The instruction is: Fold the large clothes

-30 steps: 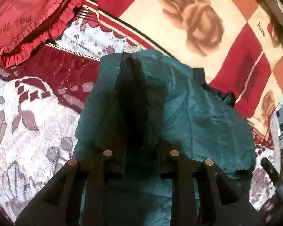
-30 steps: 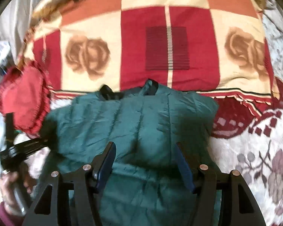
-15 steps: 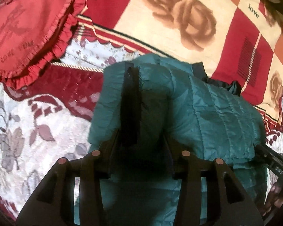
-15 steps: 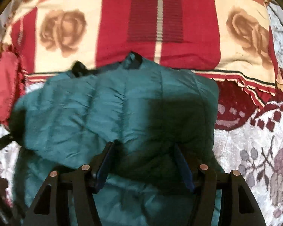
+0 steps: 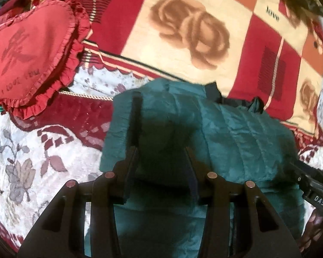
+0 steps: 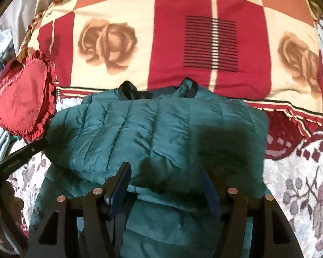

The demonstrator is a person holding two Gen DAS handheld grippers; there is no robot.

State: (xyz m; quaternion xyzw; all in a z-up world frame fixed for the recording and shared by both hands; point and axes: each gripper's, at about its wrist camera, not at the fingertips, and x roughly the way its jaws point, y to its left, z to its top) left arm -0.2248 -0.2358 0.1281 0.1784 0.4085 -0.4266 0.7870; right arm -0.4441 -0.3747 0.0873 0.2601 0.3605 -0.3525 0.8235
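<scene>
Both grippers hover low over a teal quilted jacket spread on a floral bedcover. Nearest the lens, the right gripper stands with its jaws moderately parted and nothing pinched between them; the jacket's folded-over layer lies just beyond and beneath its fingertips. The left gripper shows a narrower gap, also empty, poised above the garment's left end, near its outer edge.

The jacket's long axis runs side to side across both views, with a doubled panel on top and a lower layer trailing toward the cameras. Its dark collar sits at the far edge, touching a rose-patterned blanket. A red heart cushion rests beside the jacket's left end.

Judging by this layout, each hand is nearer its own end of the garment, so the next fold would likely bring an end inward along that axis.
</scene>
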